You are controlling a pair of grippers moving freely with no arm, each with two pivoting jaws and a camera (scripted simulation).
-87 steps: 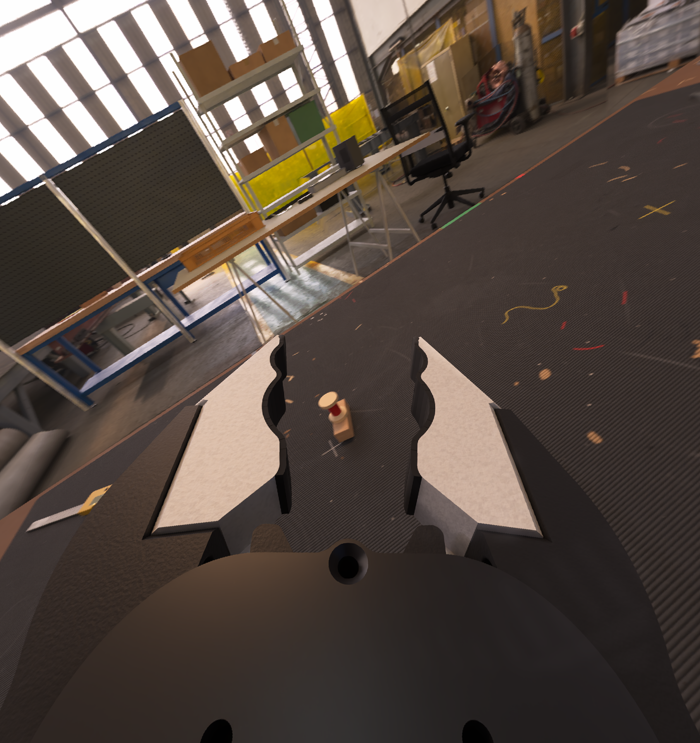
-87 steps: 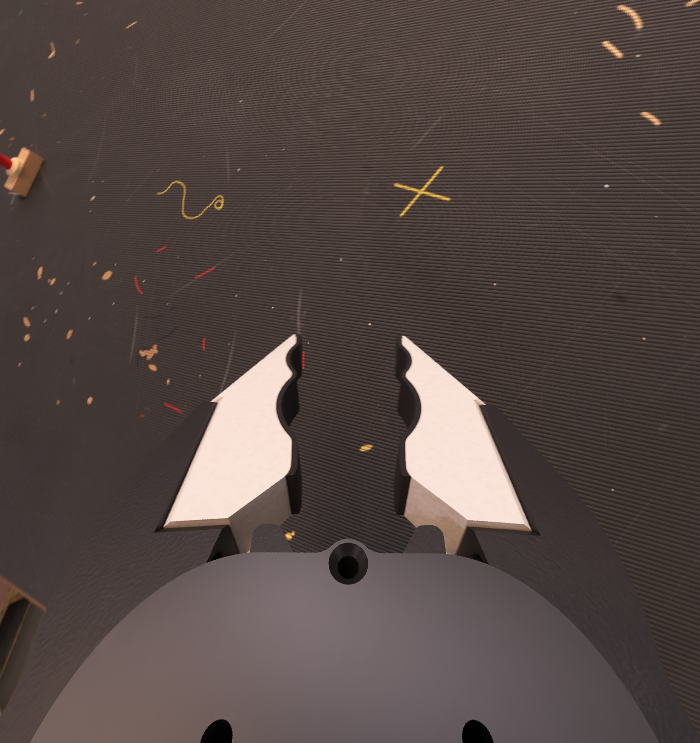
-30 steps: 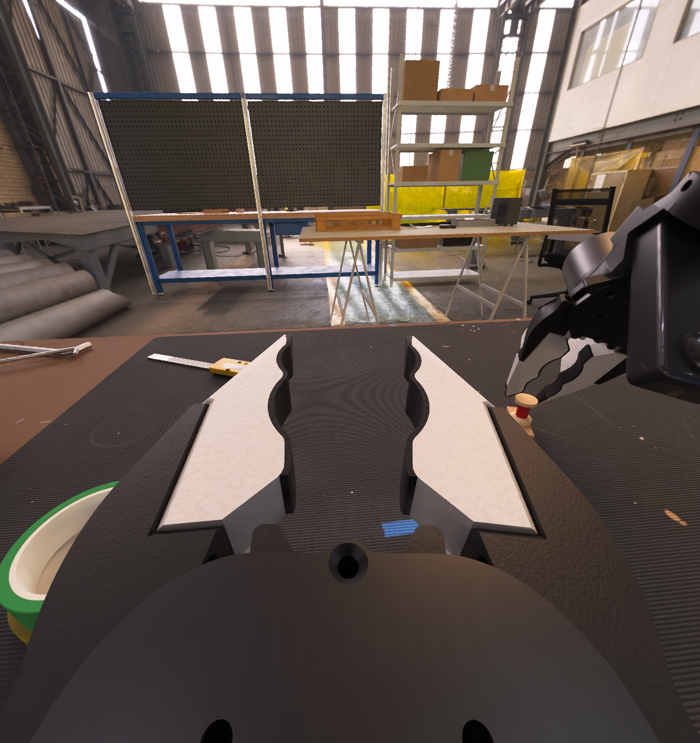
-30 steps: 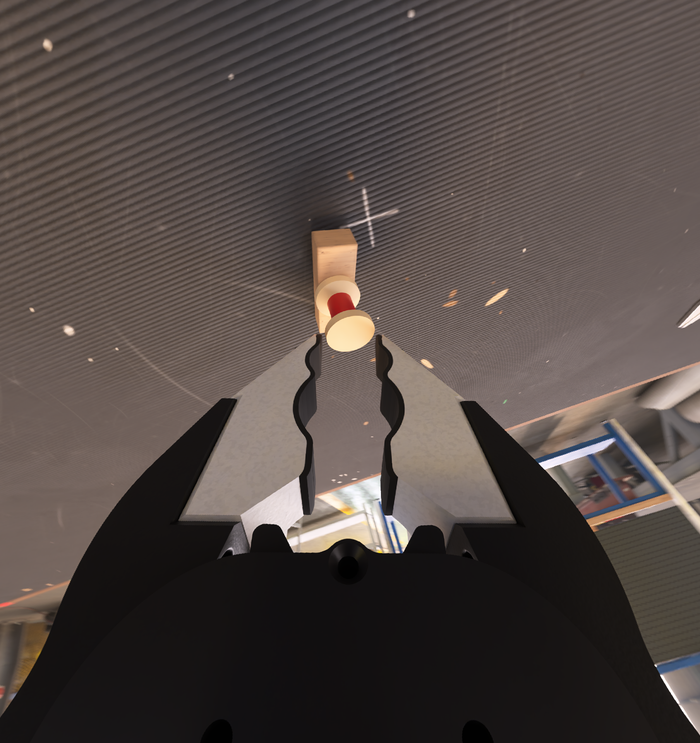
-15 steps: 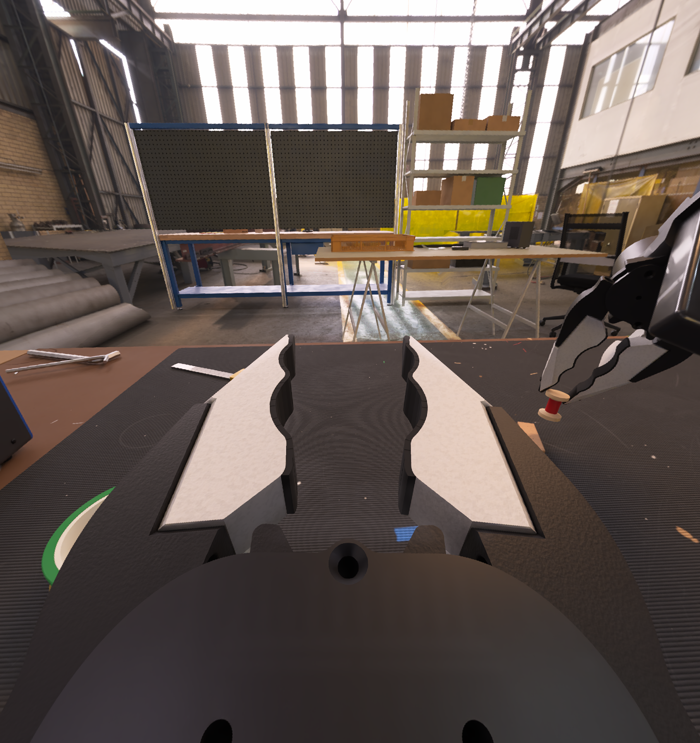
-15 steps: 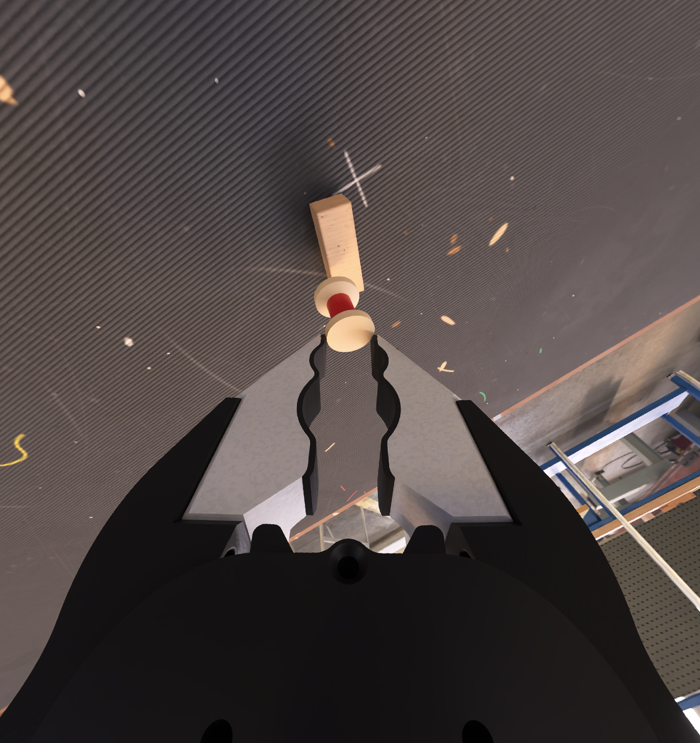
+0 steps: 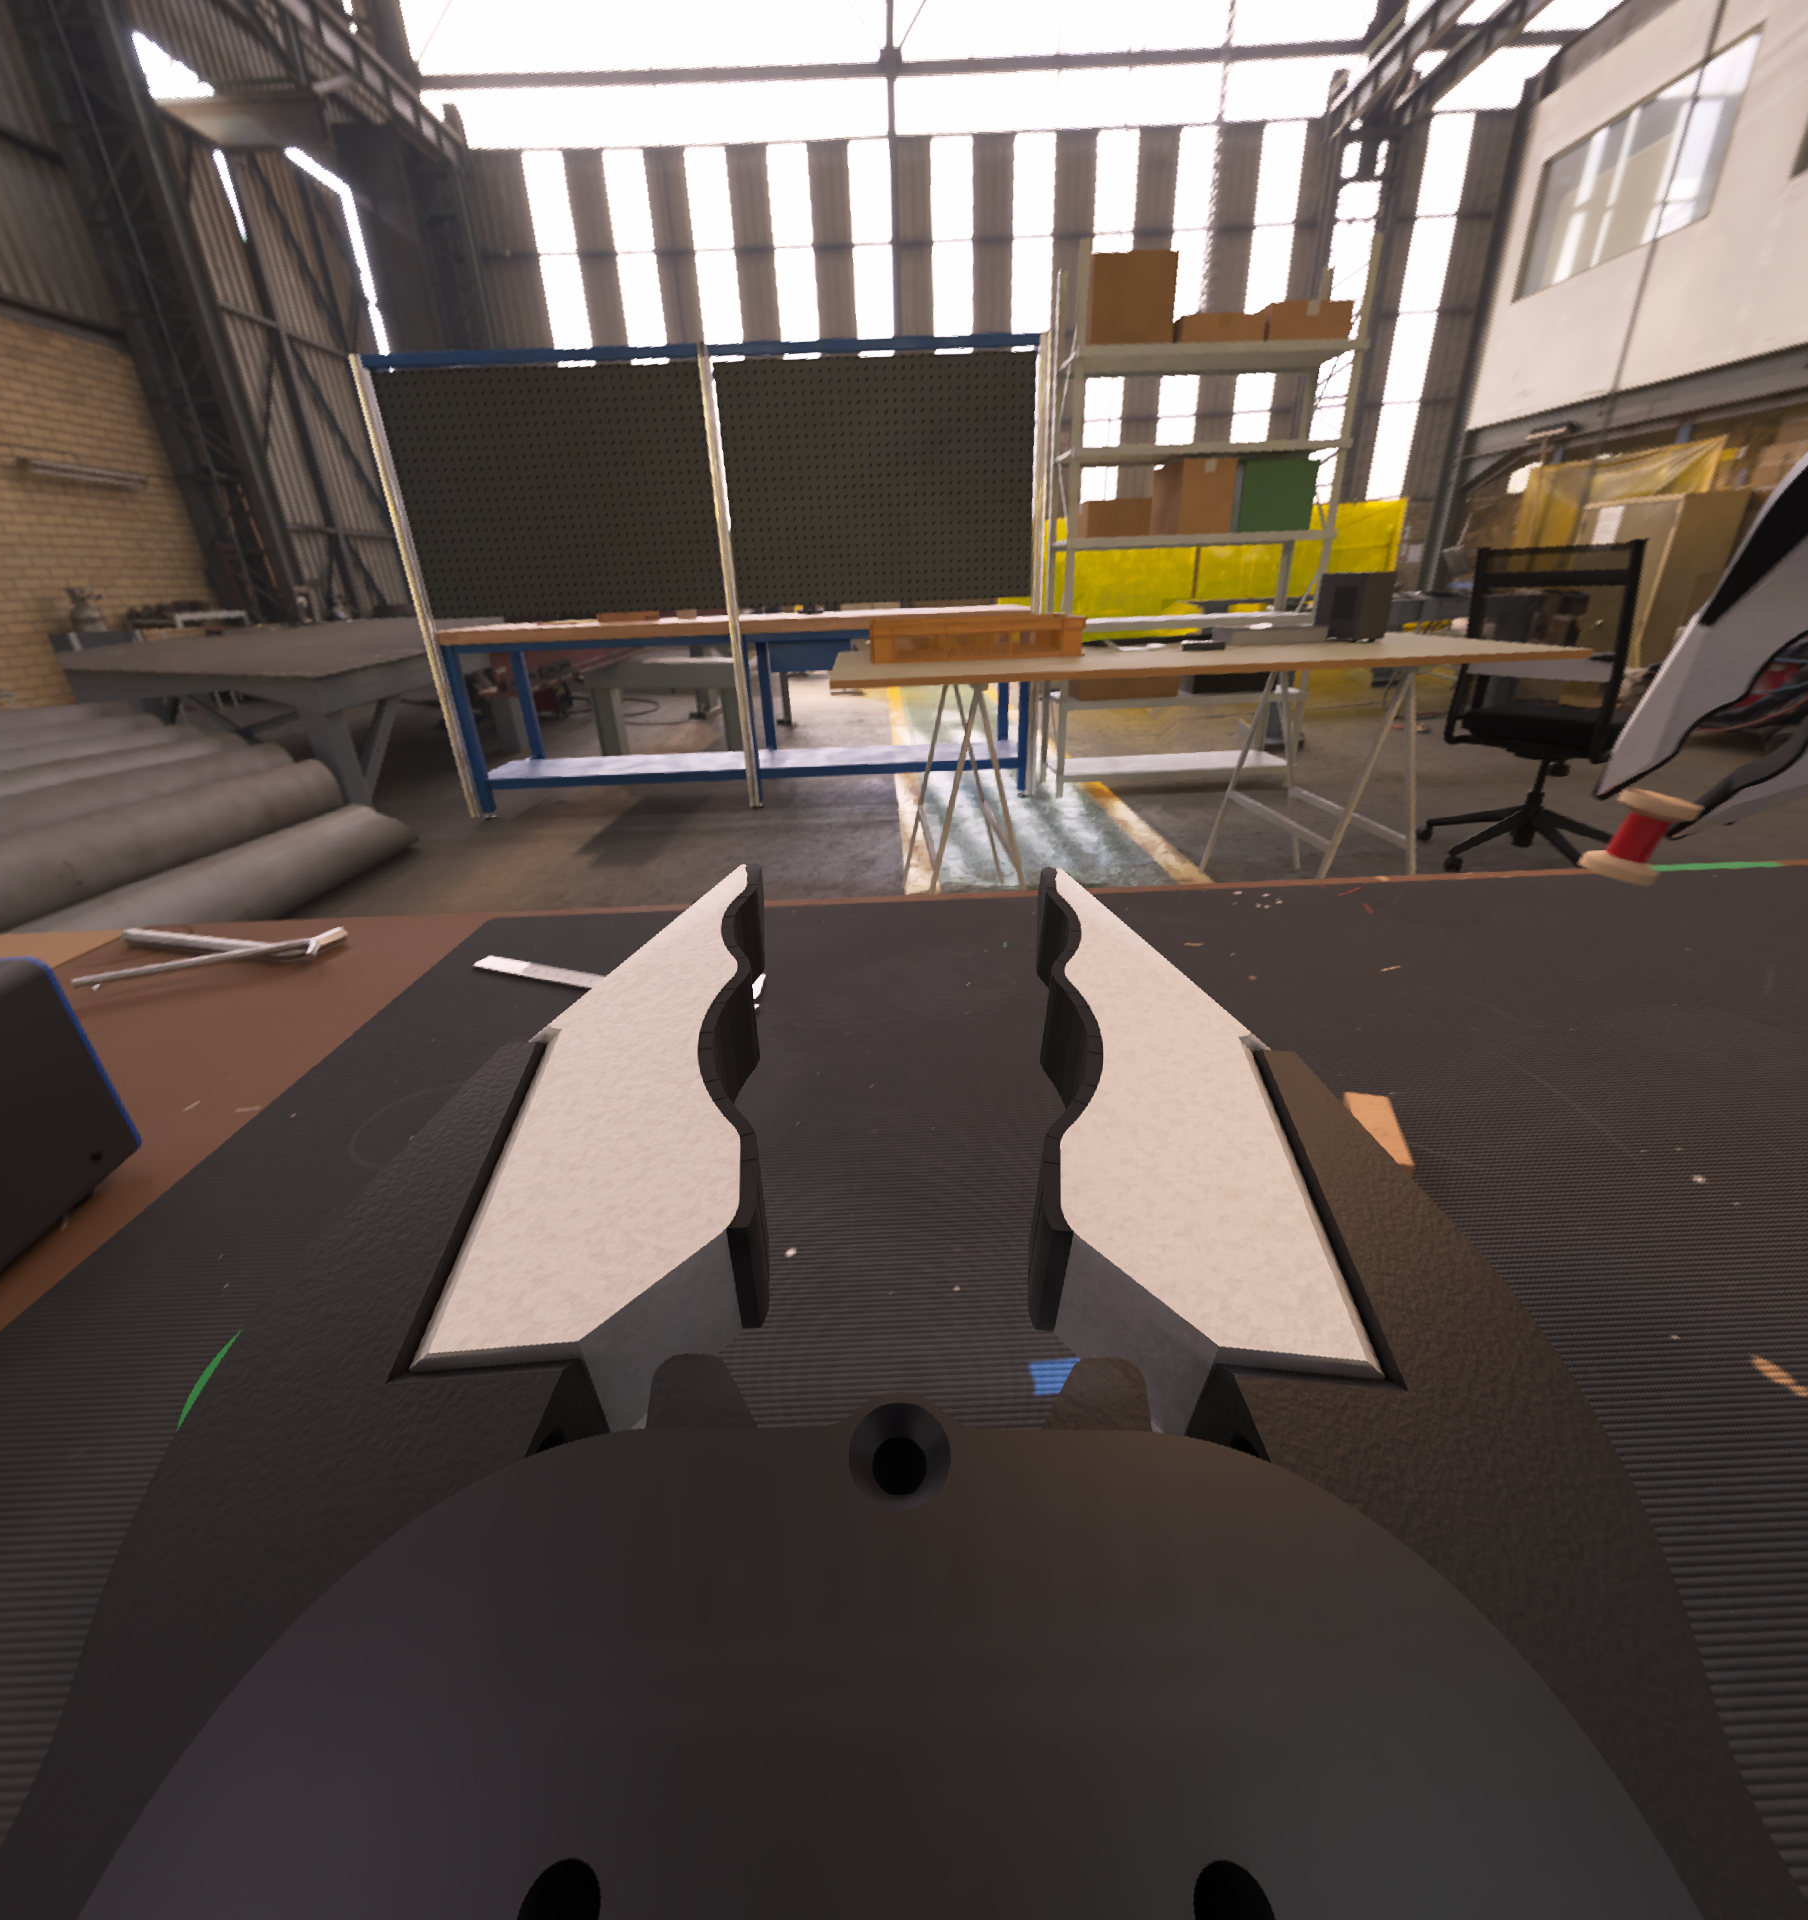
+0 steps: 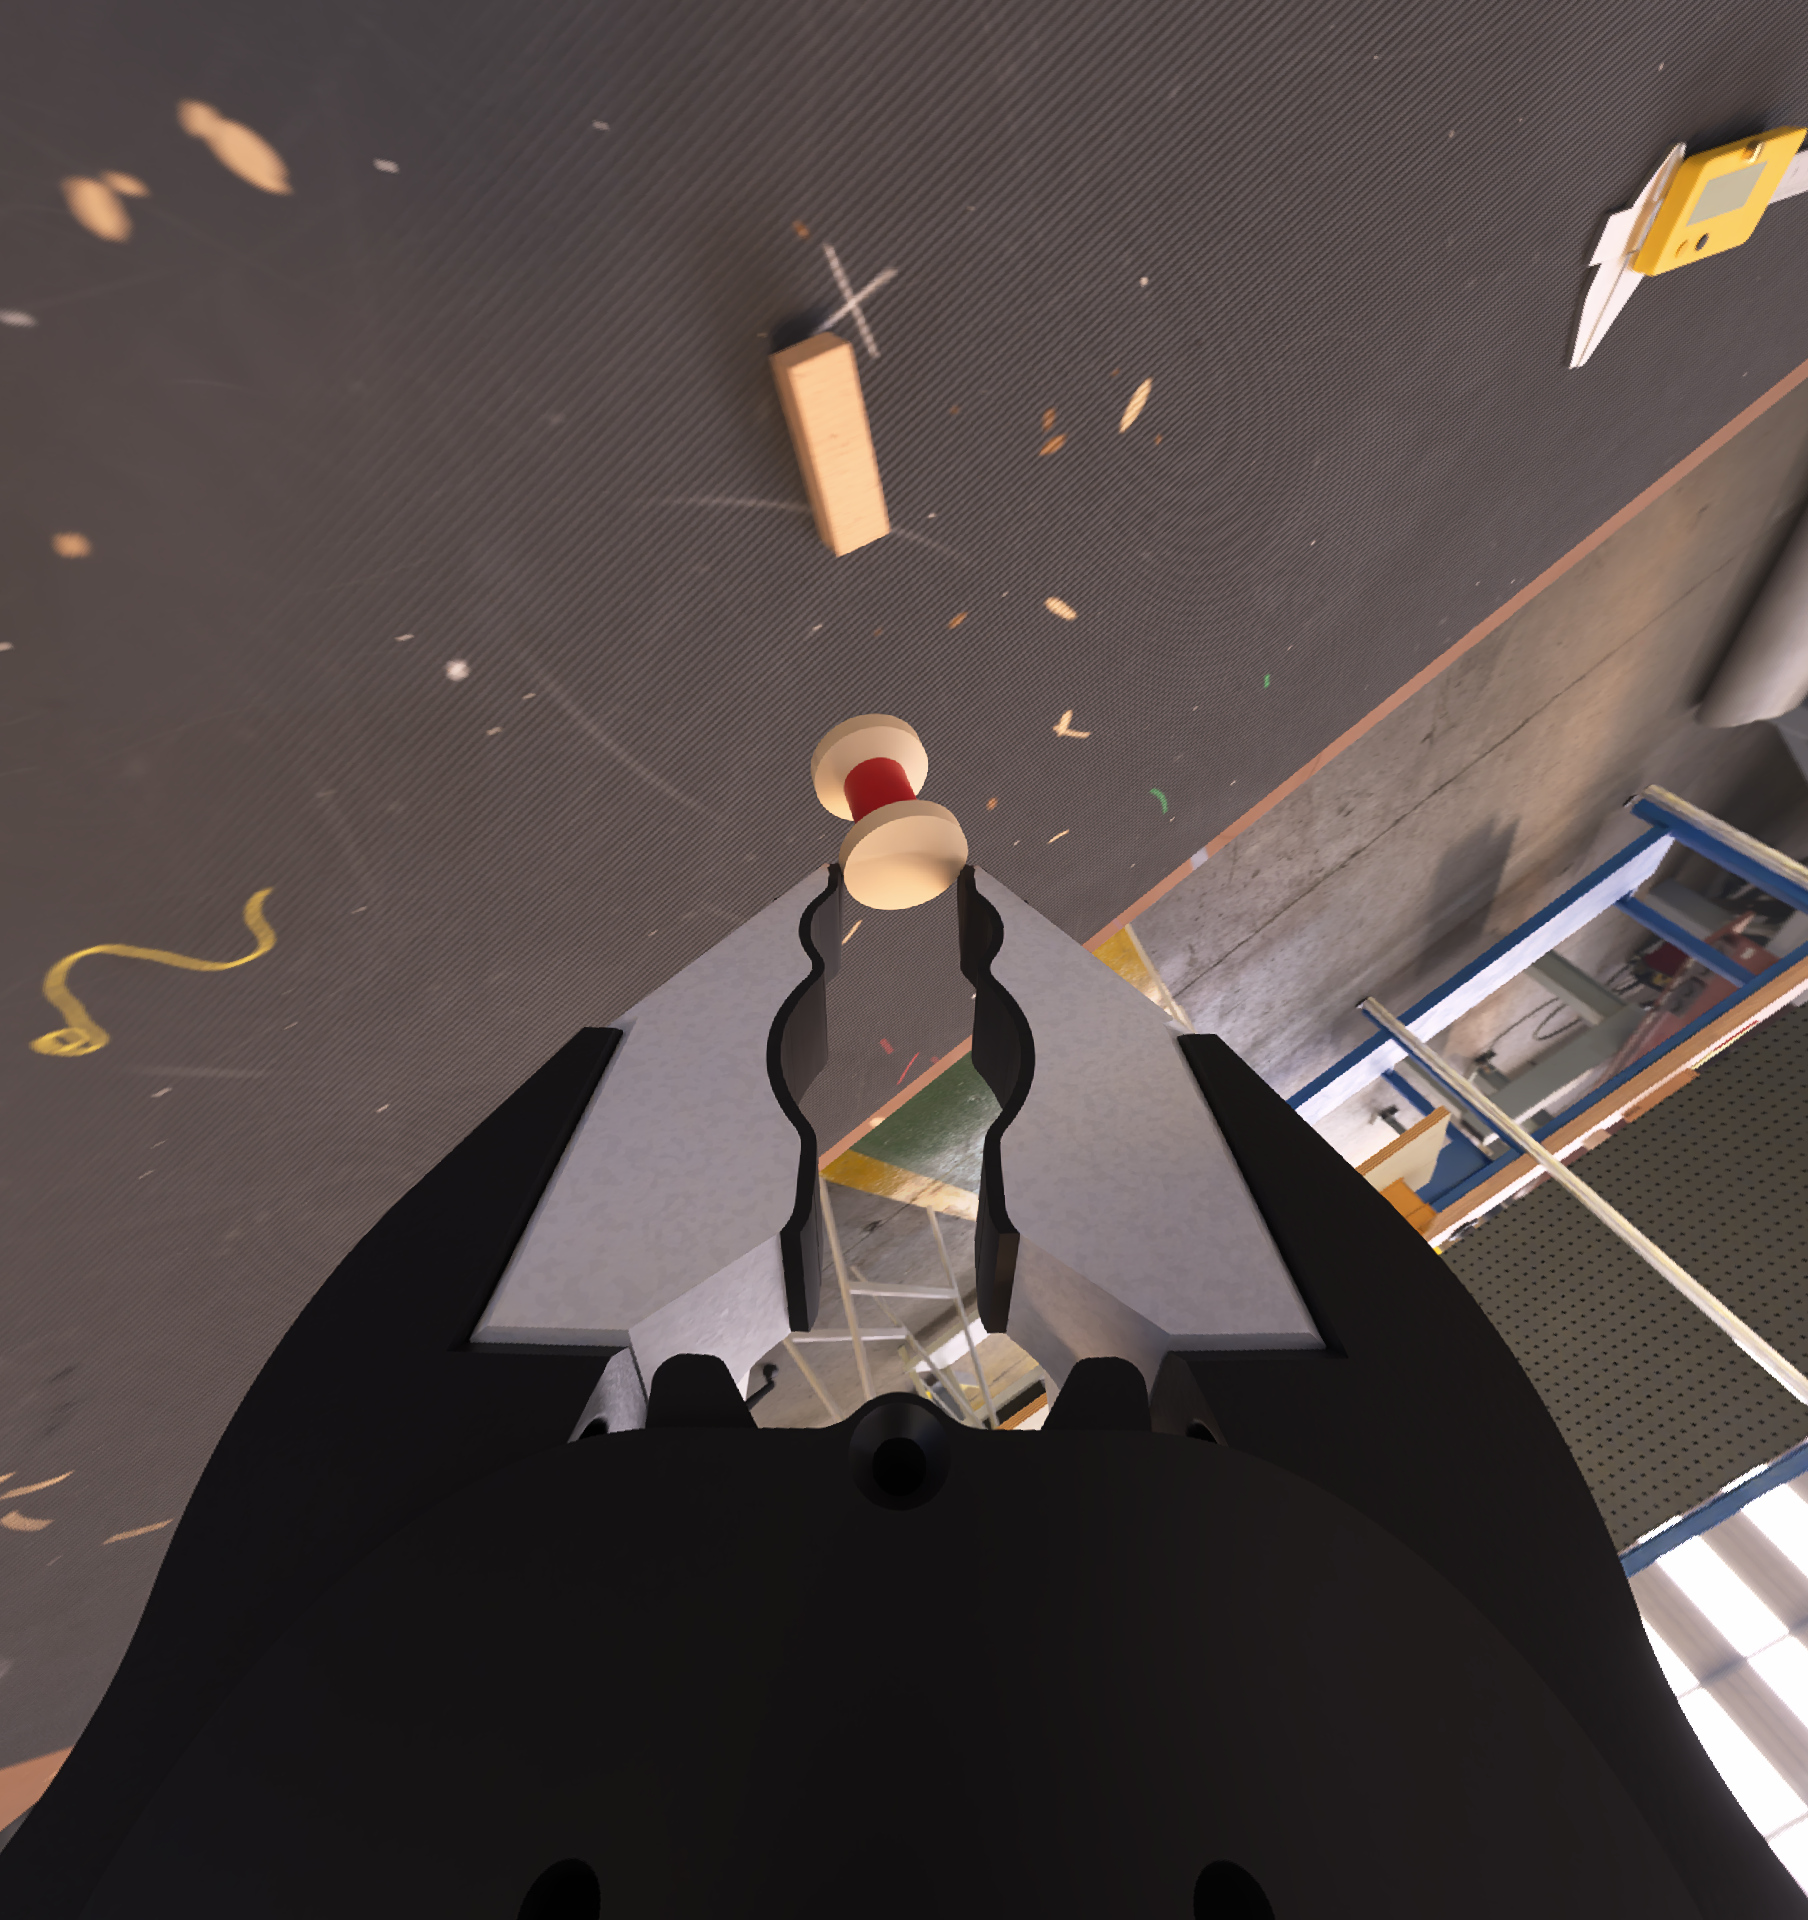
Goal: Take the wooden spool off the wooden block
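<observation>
Your right gripper (image 8: 898, 878) tips barely pinch the spool's (image 8: 884, 810) flange, clear of the block (image 8: 832, 447); jolt and it drops. Left gripper (image 7: 898, 914) spread, empty.

Both grippers, left (image 7: 898, 914) and right (image 8: 898, 883), have rounded black bodies, pale grey fingers and wavy black inner pads.

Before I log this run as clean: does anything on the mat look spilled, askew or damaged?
Mostly tidy. The right gripper pinches the wooden spool only by its near flange, at the very fingertips, so the hold looks shallow. The wooden block lies flat and intact on the mat, amid scattered wood chips. The left gripper is open and empty.
</observation>
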